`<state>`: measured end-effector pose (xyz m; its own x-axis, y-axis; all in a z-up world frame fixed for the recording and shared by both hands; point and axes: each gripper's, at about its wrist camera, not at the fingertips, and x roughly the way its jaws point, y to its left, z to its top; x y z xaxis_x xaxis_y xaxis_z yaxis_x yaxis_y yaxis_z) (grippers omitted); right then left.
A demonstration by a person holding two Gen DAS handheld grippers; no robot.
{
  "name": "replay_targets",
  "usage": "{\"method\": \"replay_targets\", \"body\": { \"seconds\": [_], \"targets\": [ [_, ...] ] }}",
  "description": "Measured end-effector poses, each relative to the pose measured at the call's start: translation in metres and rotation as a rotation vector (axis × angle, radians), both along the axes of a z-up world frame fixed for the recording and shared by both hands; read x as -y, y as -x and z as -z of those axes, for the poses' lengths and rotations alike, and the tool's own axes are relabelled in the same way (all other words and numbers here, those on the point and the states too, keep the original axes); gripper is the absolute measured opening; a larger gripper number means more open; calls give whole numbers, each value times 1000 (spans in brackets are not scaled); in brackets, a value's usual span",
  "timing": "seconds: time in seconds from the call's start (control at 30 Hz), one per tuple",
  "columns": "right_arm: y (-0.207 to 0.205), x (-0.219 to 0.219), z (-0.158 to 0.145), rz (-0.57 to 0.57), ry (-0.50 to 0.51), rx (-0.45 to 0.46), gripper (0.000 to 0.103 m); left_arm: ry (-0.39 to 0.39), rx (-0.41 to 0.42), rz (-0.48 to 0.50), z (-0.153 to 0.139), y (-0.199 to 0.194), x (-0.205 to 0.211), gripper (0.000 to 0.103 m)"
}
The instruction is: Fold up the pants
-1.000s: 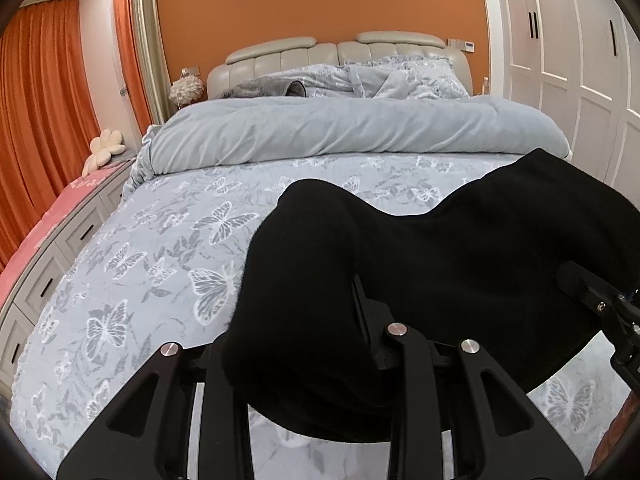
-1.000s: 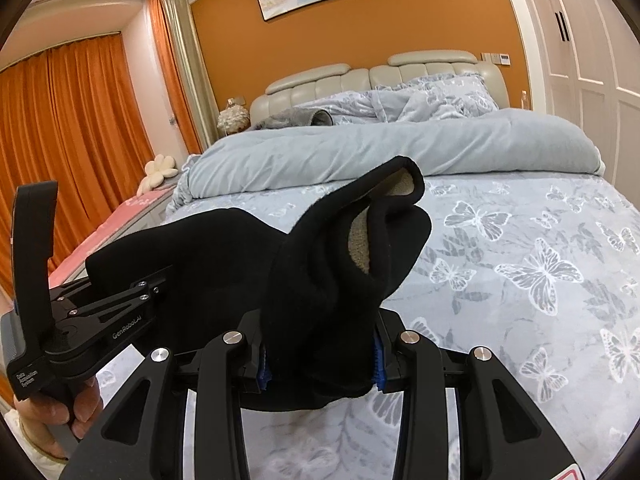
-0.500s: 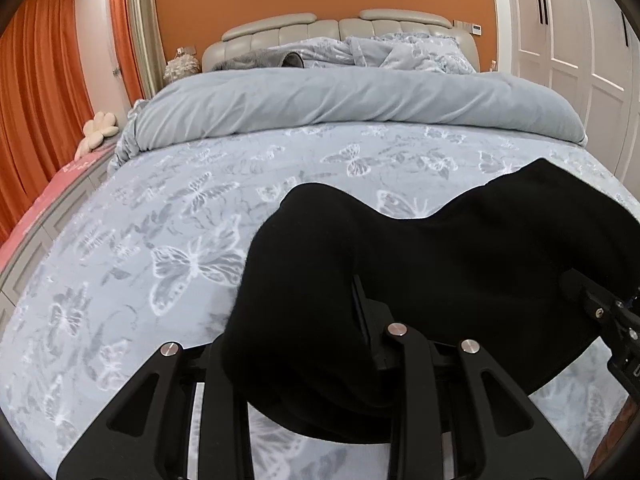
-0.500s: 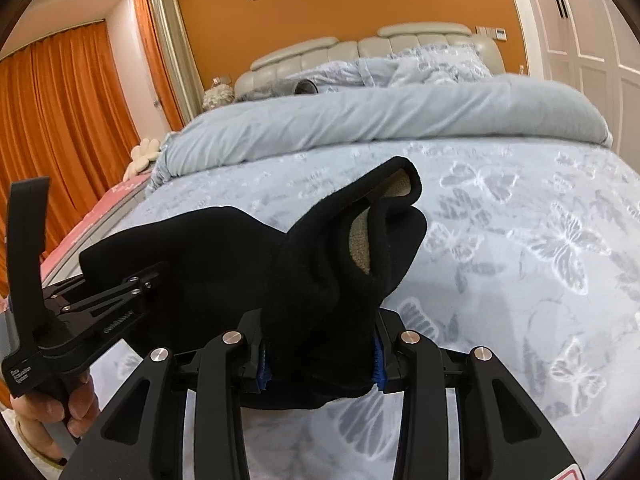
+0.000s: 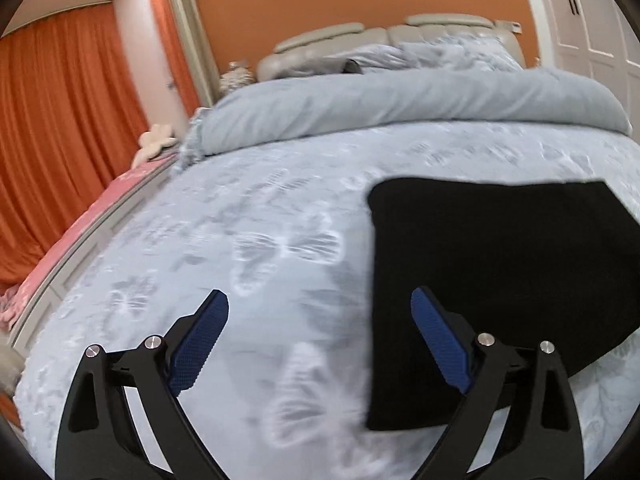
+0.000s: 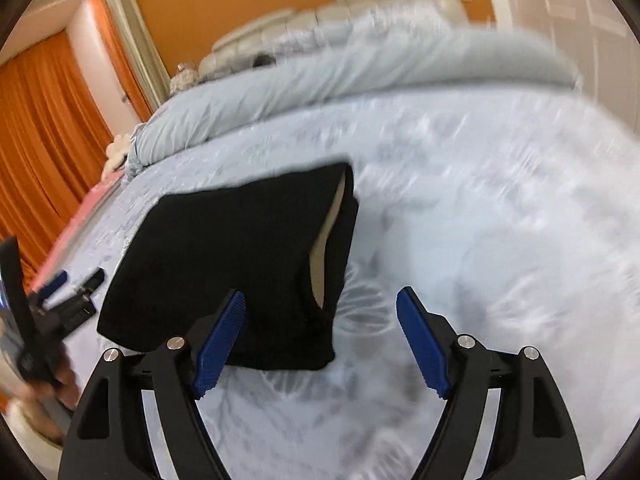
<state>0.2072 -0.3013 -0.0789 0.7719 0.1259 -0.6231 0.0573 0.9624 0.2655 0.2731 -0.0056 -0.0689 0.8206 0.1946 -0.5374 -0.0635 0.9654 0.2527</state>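
Your left gripper (image 5: 320, 344) and right gripper (image 6: 320, 340) have just been opening; both now stand wide with nothing between the blue pads (image 5: 198, 346). The black pants (image 5: 496, 280) lie folded flat on the butterfly-print bedspread (image 5: 260, 248), between your hands: right of the left fingers, left of the right ones, long axis running away from you. Beyond: a grey duvet (image 5: 400, 104), padded headboard (image 5: 384, 32), orange curtains (image 5: 60, 120).
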Motion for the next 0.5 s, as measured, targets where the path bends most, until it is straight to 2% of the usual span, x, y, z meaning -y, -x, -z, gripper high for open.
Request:
{"method": "replay_targets", "body": {
  "seconds": [0.07,0.13,0.23,0.27,0.3,0.33,0.4,0.5],
  "targets": [
    [9,-6,-17,-9,-1,38,76,23,-18,-11,-10,7,-7,91],
    [5,-12,-26,-12,-14,36,76,72,-71,-6,-18,13,-12,92],
    [-19,-11,-19,35,-4,-29,76,129,-108,25,-22,27,-11,92],
    [-29,-12,-11,41,-18,-60,67,127,-117,42,-24,32,-7,92],
    [-36,-13,-5,34,-28,-88,39,117,-121,54,-24,36,-3,92],
    [-45,-14,0,20,-36,-123,22,108,-122,61,-24,38,0,92],
    [-52,-20,7,24,-20,-160,19,99,-119,78,-22,43,4,92],
    [-53,-25,-5,0,7,-153,13,113,-137,94,-19,42,8,92]
  ]
}}
